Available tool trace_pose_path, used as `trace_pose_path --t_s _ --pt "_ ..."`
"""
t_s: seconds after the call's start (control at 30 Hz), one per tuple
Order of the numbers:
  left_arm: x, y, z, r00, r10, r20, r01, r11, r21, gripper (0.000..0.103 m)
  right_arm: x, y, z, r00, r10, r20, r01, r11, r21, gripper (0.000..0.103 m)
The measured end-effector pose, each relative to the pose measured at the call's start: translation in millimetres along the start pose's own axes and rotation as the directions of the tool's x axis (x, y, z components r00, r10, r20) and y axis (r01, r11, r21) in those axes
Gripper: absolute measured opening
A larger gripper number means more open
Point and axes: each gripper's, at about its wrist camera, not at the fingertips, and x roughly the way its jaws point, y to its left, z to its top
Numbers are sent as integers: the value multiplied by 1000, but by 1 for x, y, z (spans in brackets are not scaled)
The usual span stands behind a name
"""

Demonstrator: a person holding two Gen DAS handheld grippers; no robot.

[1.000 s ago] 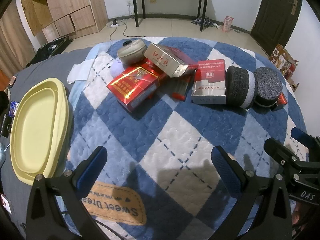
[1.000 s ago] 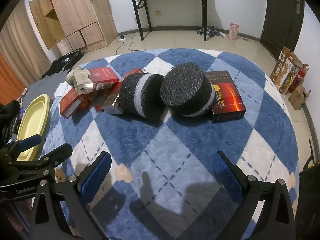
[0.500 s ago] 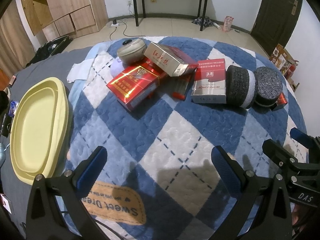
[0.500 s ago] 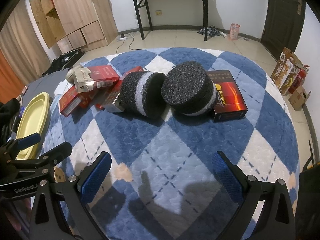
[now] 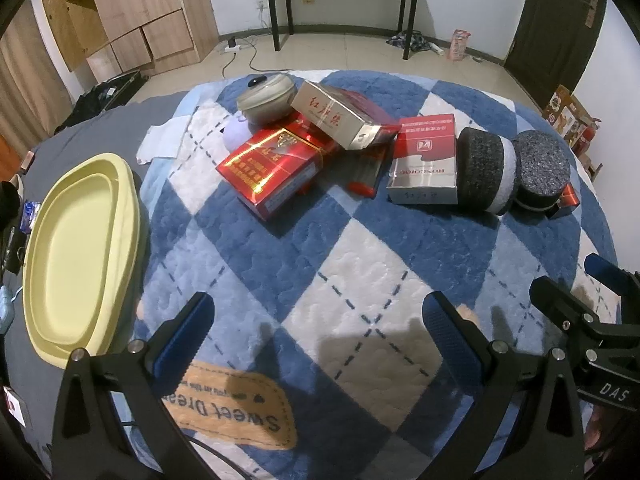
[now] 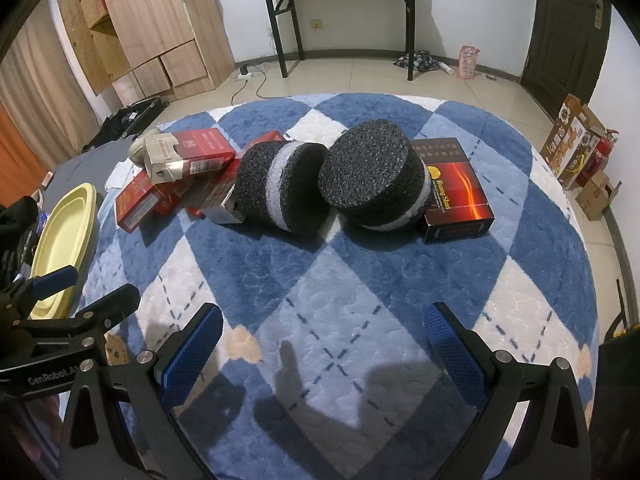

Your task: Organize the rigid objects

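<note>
Very little has moved since a second ago: the right wrist view has eased a touch nearer the two foam pucks, and the left wrist view is almost unchanged. Both claws hover over the blue and white quilted mat (image 5: 360,264) with nothing between their fingers.

The left gripper (image 5: 318,326) has its jaws spread wide and empty. Ahead of it and slightly left lies a red cigarette carton (image 5: 276,168), with a gold and red carton (image 5: 340,118) tilted across its far end. Beyond those sits a beige lidded bowl (image 5: 266,96). Ahead and to the right lies a red and silver carton (image 5: 426,158), touching a black foam puck with a white band (image 5: 482,174) on its side. Just past that puck stands a second black puck (image 5: 542,170). Far to the left, at the mat's edge, rests a pale yellow tray (image 5: 76,248).

The right gripper (image 6: 324,338) is also spread wide, holding nothing. Straight ahead the two pucks lie side by side, the banded one (image 6: 280,188) to the left and the other (image 6: 374,180) to the right, leaning on a dark Huang Shan carton (image 6: 456,196). The red cartons are piled further left, and the left gripper shows at the lower left edge of this view.
</note>
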Motion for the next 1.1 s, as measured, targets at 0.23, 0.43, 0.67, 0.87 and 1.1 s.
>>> trace_pose_path --t_s 0.23,0.43,0.67,0.87,1.1 --pt "0 1 0 1000 1 2 -1 1000 -2 103 1 -3 -1 1000 0 -6 0 1000 11 103" --pt "-1 7 2 1000 -16 2 16 1000 -6 103 4 -4 -1 1000 -3 -10 3 1000 12 103" --pt "-2 38 16 998 -56 11 57 993 -101 103 6 -18 -1 1000 18 -16 -17 998 62 103" --pt "-9 47 24 991 -131 24 133 984 -121 103 2 -45 2 999 38 1 -37 989 143 103" --pt "-21 44 31 983 -178 33 179 983 -25 103 -13 -65 2 999 11 38 -18 983 185 103"
